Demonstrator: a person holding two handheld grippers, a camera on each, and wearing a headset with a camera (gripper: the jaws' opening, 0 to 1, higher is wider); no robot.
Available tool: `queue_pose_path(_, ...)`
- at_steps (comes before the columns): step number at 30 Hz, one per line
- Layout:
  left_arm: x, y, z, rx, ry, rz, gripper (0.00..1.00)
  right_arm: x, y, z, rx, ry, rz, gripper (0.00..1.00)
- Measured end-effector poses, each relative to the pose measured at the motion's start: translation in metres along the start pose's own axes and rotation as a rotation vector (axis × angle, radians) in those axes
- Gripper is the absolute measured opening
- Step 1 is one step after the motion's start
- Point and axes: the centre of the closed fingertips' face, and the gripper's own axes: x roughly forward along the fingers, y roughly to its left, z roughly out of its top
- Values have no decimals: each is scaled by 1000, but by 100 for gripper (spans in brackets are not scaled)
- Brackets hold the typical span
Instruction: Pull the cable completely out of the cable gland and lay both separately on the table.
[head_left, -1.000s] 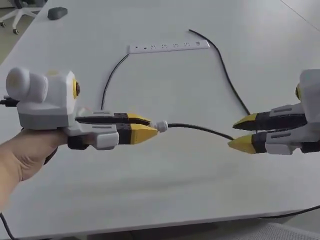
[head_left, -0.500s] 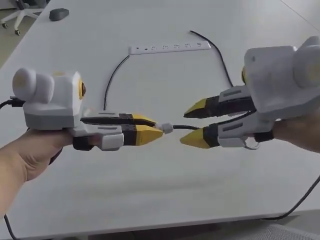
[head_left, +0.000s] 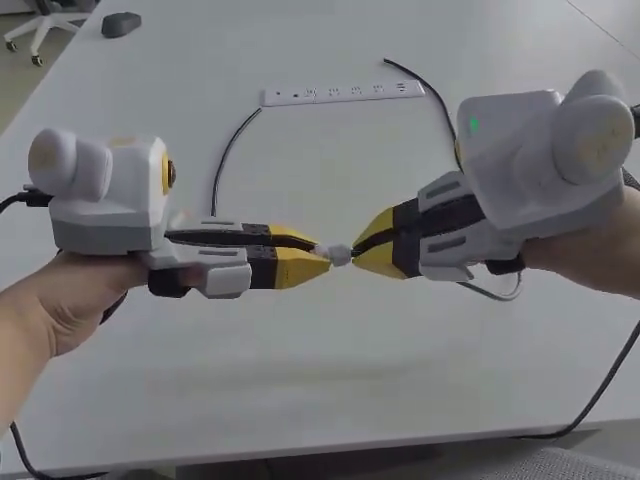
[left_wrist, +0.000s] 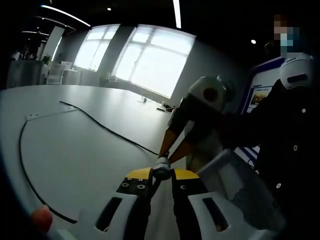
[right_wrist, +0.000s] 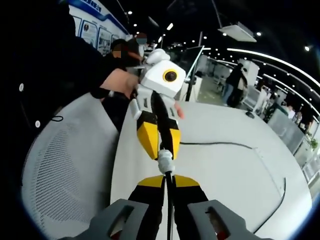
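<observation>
A: Where do the grippers sit?
B: Tip to tip above the white table (head_left: 300, 390). The left gripper (head_left: 322, 256) pinches the small white cable gland (head_left: 339, 254), and the right gripper (head_left: 360, 252), jaws drawn together, meets it from the other side.
A: And the cable (head_left: 441, 112)?
B: Black. It trails across the table, passing the end of a white power strip (head_left: 340, 92). A dark mouse (head_left: 120, 23) lies in the far-left corner.

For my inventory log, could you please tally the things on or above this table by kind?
Grippers: 2, left gripper and right gripper
Cable gland: 1
Black cables: 2, cable and strip cord
Power strip: 1
Dark mouse-like object: 1
Total: 7
</observation>
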Motion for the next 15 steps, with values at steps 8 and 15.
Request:
queue_pose_path(8, 0, 1, 2, 6, -7, 4, 15, -1, -3, -3, 16, 8, -19, 0)
queue_pose_path(15, -5, 2, 2, 2, -19, 14, 15, -11, -7, -11, 52, 21, -48, 0)
